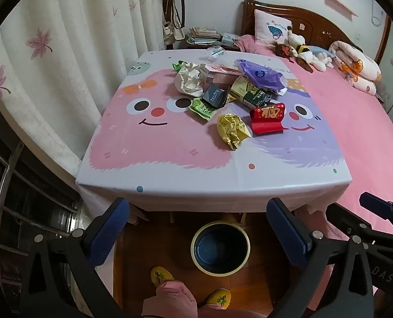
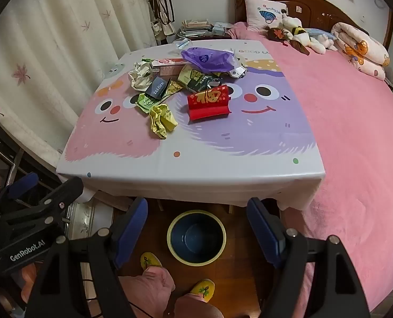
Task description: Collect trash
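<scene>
The trash lay in a messy heap on the far half of the table [image 1: 170, 180], which wore a smooth, shiny cloth with two smiling fuzzy faces, one pink and one purple. Nearest the front edge sat a crumpled yellow wrapper [image 1: 232, 129], and just beside it a red box [image 1: 268, 115] with gold writing and its flap hanging open. Behind them were a green wrapper [image 1: 203, 109], a small black box [image 1: 214, 98], a ball of white paper [image 1: 187, 79] and a floppy purple bag [image 1: 257, 75] lying on top of the pile. Most of it looked very light. The wrappers and the bag would likely squash and slip, so pinching a bunched-up fold seemed best. The red box looked like thin stiff card, so it could be taken by its two flat sides, gently, or it might bend. The round bin [image 1: 220, 247], dark blue inside with a pale rim, stood empty on the wooden floor below the table's front edge, by the person's yellow slippers [image 1: 161, 275]. The left gripper [image 1: 199, 230] and the right gripper [image 2: 196, 228] both hung over the bin, tipped downward, with their blue padded fingers spread wide apart and nothing between them.
</scene>
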A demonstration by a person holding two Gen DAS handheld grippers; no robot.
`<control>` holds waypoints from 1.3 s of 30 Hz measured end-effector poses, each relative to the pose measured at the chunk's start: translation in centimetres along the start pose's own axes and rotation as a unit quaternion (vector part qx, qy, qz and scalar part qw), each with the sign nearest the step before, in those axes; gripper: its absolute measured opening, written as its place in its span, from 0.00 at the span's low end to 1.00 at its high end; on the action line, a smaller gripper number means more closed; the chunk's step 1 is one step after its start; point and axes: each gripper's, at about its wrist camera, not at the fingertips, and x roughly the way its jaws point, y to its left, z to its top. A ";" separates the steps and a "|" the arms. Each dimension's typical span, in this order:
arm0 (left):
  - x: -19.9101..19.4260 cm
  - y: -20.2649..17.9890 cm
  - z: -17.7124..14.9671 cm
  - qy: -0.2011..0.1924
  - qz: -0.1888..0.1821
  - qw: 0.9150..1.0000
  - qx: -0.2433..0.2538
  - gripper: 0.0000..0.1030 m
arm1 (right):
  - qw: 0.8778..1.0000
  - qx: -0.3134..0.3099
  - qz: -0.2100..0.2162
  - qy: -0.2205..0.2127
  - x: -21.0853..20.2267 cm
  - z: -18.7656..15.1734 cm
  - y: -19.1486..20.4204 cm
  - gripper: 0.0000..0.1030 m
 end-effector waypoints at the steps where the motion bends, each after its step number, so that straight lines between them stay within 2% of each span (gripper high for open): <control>1: 0.0 0.0 0.0 0.000 0.001 1.000 0.000 1.00 | 1.000 -0.001 0.000 -0.002 0.0 0.0 0.0 0.76; 39: 0.2 0.3 0.0 -0.005 -0.003 1.000 -0.005 0.99 | 1.000 -0.005 0.008 0.004 0.5 0.2 0.1 0.76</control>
